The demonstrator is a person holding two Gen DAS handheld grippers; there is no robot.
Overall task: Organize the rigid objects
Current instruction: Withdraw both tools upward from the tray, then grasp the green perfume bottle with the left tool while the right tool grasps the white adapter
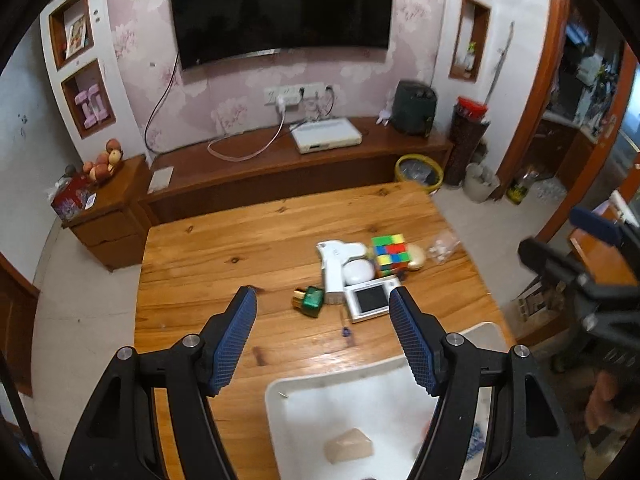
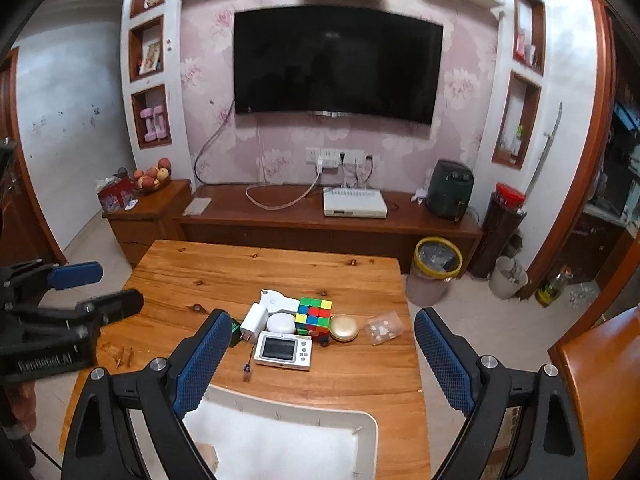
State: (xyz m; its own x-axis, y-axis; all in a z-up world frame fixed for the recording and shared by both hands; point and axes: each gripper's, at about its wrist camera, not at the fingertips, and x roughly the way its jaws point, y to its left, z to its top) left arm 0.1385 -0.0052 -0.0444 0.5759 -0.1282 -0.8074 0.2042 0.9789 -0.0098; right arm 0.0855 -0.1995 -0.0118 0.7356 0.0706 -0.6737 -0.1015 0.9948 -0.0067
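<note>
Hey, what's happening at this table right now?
A person holds a gripper in each hand above a wooden table. The left gripper and right gripper both have open, empty jaws. A cluster of small items, including a puzzle cube, a small screen device and a gold round case, waits mid-table. A white tray near the front holds one pale block.

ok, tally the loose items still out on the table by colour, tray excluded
White: 3 (charger, round puck, screen device)
Multicolour: 1 (cube)
Gold: 1 (compact)
Green: 1 (bottle)
Clear: 1 (small box)
Total: 7
</note>
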